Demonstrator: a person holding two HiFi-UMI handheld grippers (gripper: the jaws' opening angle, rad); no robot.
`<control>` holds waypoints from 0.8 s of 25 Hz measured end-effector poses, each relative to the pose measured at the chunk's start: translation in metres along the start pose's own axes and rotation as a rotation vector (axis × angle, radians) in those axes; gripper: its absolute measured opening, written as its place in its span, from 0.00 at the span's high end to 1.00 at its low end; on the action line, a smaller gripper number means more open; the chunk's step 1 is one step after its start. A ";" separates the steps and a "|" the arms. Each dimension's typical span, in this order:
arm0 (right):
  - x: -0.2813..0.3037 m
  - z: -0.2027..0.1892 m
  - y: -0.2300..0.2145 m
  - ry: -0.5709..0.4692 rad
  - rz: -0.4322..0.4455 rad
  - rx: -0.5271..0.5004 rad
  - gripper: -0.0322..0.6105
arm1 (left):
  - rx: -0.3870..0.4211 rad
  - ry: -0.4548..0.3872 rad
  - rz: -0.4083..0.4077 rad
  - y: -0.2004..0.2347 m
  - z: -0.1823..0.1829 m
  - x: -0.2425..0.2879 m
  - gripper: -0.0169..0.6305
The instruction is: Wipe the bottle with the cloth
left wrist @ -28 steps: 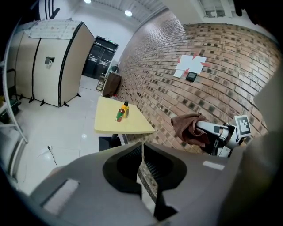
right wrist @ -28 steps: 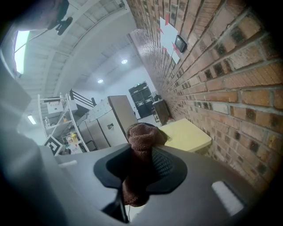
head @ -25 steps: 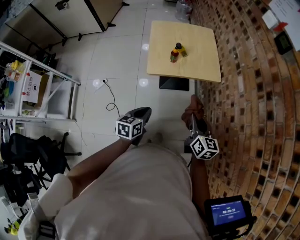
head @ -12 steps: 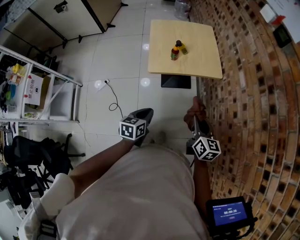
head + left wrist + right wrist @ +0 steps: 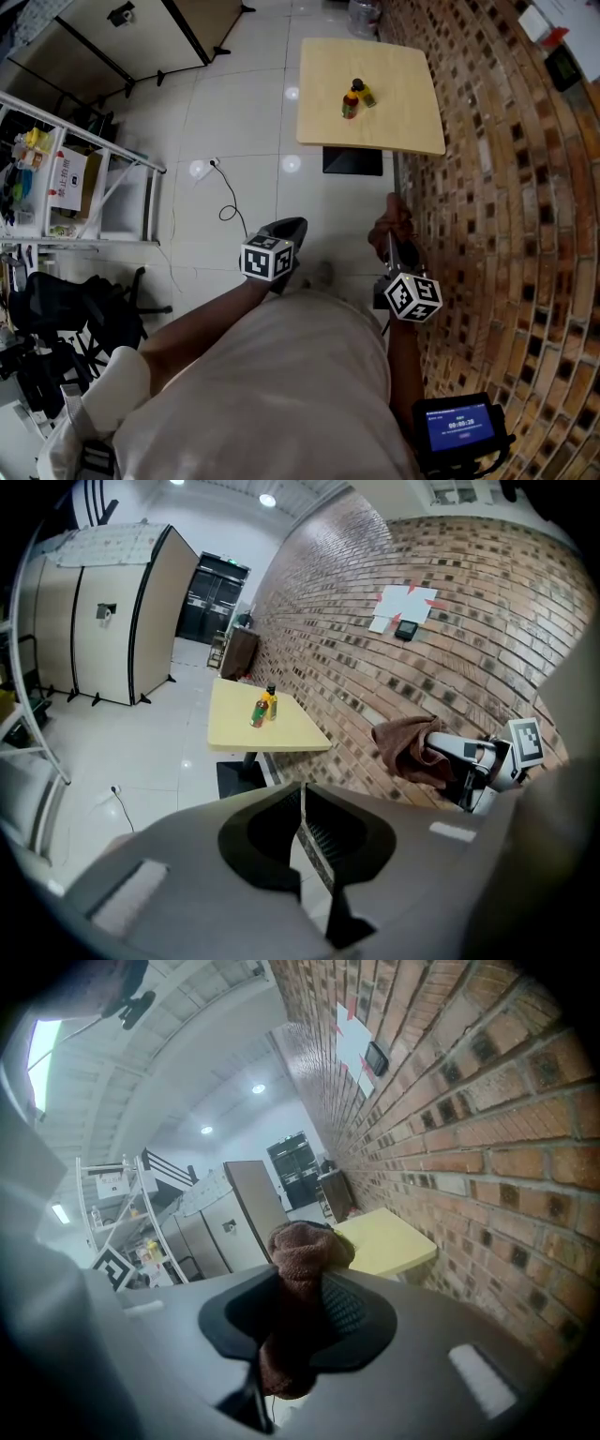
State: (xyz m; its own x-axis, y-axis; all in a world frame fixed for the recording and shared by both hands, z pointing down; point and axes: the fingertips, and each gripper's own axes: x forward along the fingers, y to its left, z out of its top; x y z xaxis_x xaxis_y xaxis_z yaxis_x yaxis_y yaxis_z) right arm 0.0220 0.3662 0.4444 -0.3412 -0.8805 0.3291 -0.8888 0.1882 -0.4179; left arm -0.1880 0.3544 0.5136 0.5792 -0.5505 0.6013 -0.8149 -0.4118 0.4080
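Lab-like workroom: brick wall (image 5: 506, 216), cluttered metal rack (image 5: 94, 138).

Far ahead, bottles (image 5: 351, 105) stand on the table (image 5: 403, 127); the right tool (image 5: 391, 231) grips cloth (image 5: 384, 214).

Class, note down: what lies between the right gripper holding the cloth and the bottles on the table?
Head view: only bare tiled floor, the table's black base, then bare tabletop up to the bottles.

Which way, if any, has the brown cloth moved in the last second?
No: the brown cloth, clamped in the right gripper, keeps its gap from the square wooden table.
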 end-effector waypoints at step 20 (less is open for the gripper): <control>-0.018 -0.003 -0.010 -0.001 0.017 -0.060 0.83 | 0.021 0.009 -0.038 -0.023 -0.008 0.013 0.93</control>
State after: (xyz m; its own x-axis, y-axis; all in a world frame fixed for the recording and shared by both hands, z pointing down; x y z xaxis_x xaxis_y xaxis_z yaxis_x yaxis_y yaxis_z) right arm 0.0361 0.3813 0.4449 -0.3564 -0.8774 0.3212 -0.8996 0.2292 -0.3718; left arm -0.1623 0.3627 0.5174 0.6096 -0.5278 0.5914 -0.7914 -0.4477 0.4162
